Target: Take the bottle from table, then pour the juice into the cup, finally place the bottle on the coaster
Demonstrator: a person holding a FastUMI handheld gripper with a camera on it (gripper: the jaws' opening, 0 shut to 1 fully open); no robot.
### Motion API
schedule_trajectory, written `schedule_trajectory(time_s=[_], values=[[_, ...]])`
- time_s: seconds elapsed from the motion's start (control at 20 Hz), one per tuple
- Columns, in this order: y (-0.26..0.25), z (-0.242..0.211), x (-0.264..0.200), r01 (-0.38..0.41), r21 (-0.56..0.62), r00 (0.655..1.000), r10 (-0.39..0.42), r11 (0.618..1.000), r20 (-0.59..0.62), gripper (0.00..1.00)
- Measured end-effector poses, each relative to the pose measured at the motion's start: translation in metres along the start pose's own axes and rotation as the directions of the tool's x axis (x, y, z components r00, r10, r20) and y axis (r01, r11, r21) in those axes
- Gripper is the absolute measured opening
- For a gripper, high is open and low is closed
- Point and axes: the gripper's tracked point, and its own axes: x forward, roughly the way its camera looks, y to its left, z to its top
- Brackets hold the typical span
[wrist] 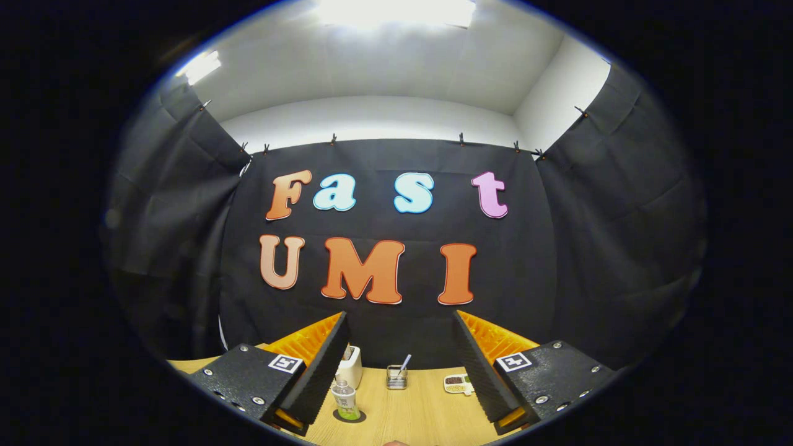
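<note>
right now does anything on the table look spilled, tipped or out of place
Nothing stands out. The bottle stands upright on a dark coaster, just ahead of the open claw. Beyond it a white container, a mesh holder and a small tray sit upright. No spill on the table.

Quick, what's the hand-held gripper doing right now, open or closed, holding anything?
Hand-held gripper: open, fingers spread wide and holding nothing; the bottle stands on the table beside one finger, untouched.

Gripper [399, 365] fingers apart, seemingly empty
</note>
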Motion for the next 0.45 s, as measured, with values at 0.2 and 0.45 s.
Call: schedule_trajectory(time_s=[0.2, 0.45], values=[[-0.004, -0.002, -0.010, 0.001, -0.011, 1.000, -0.001, 1.000, -0.018, 0.98], [0.005, -0.022, -0.024, -0.031, 0.003, 0.998, 0.031, 1.000, -0.060, 0.98]])
